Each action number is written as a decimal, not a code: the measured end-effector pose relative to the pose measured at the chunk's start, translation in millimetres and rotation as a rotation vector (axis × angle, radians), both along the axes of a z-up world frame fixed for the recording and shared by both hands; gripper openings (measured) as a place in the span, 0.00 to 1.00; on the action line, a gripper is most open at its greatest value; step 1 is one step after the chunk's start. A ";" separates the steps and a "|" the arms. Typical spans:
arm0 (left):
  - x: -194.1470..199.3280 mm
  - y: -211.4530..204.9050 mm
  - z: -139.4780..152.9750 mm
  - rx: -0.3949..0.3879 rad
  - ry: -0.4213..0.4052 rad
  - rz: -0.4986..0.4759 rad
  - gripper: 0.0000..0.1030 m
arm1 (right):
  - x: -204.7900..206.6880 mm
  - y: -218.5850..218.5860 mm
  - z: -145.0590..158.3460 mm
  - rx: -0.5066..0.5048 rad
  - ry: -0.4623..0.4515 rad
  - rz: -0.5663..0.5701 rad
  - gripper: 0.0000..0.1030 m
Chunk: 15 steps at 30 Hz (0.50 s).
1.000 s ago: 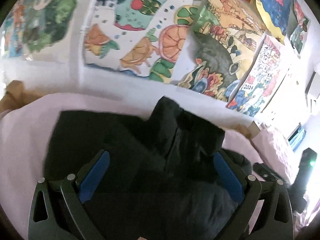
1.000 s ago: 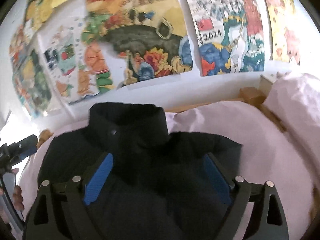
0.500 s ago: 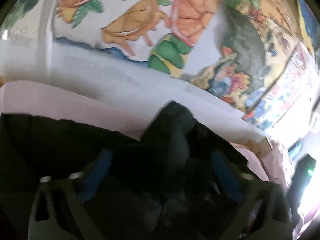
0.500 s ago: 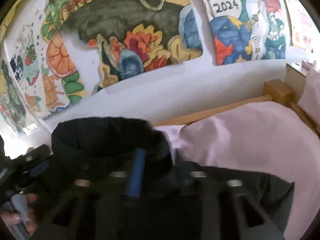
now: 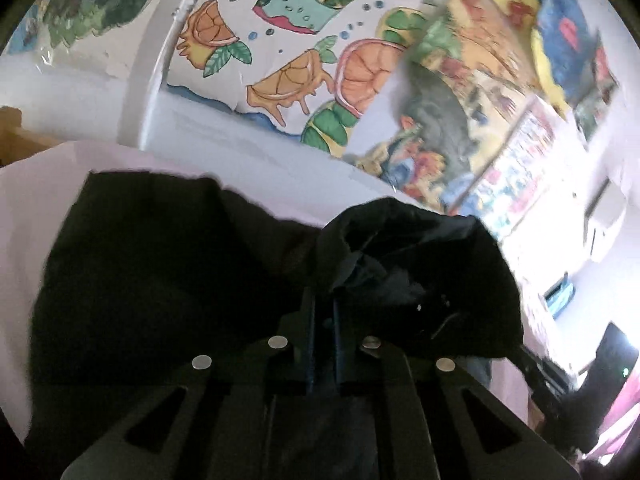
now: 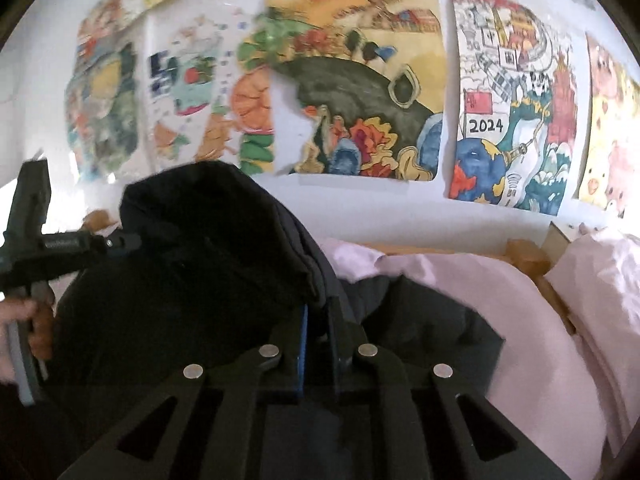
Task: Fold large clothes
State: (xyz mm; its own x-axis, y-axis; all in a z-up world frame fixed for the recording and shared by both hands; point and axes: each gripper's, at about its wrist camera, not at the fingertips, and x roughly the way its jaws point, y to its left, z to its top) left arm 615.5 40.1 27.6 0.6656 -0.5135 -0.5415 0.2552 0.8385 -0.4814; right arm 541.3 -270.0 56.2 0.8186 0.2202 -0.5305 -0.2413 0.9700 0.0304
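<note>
The black jacket [image 5: 168,280] is lying spread on a bed covered with a pale pink sheet [image 6: 500,320], its collar end pointing toward the wall hung with colourful paintings [image 6: 356,92]. The left tongs [image 5: 323,312] are pinching a fold of the jacket's dark fabric just below the bunched collar [image 5: 404,256], their blue-lined fingers drawn narrow with cloth between them. The right tongs [image 6: 318,320] are likewise clamping narrow on a fold of the jacket beside the raised collar [image 6: 208,232], which is standing up above the body of the garment. In the right wrist view, a person's hand [image 6: 28,320] is gripping the handle of the left tongs at the frame's left edge. A pink pillow [image 6: 600,276] is resting at the right, near a wooden bed frame [image 6: 524,256].
</note>
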 end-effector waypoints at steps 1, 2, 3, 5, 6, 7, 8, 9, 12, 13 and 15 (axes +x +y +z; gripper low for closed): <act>-7.8 3.0 -1.7 0.020 0.007 -0.010 0.04 | -11.1 2.0 -3.2 -0.023 -0.003 0.009 0.09; -10.9 0.7 -3.2 0.033 0.012 -0.019 0.04 | -16.1 3.1 -6.5 -0.042 0.000 0.013 0.08; -14.3 -0.4 -4.7 0.046 0.017 -0.027 0.04 | -20.0 3.7 -11.6 -0.056 0.006 0.015 0.08; -22.1 0.8 -8.5 0.054 0.024 -0.038 0.04 | -28.5 1.2 -27.3 -0.075 0.029 0.009 0.08; -27.9 4.5 -9.3 0.053 0.020 -0.035 0.05 | -31.7 0.0 -36.7 -0.086 0.042 0.008 0.07; -37.8 10.6 -10.2 0.058 0.009 -0.029 0.05 | -34.5 -0.8 -44.7 -0.099 0.049 0.006 0.07; -49.1 15.9 -9.8 0.073 -0.004 -0.028 0.07 | -37.2 -1.8 -49.4 -0.107 0.052 0.005 0.07; -55.5 20.1 -8.4 0.078 -0.017 -0.031 0.13 | -40.2 -2.1 -56.3 -0.115 0.054 0.003 0.07; -72.3 26.3 -1.4 0.044 -0.092 -0.013 0.42 | -45.1 -2.8 -68.0 -0.117 0.039 0.005 0.07; -75.1 23.0 4.2 0.034 -0.136 0.000 0.45 | -46.0 -2.2 -70.4 -0.122 0.034 0.005 0.07; -70.5 11.4 12.3 0.059 -0.177 0.006 0.47 | -46.4 0.8 -77.3 -0.137 0.021 0.002 0.07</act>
State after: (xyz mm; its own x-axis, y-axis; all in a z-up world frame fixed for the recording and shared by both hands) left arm 545.0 51.5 40.0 0.7561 -0.4803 -0.4446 0.3269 0.8656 -0.3792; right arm 494.9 -269.2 -21.1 0.8065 0.1461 -0.5729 -0.2436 0.9650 -0.0968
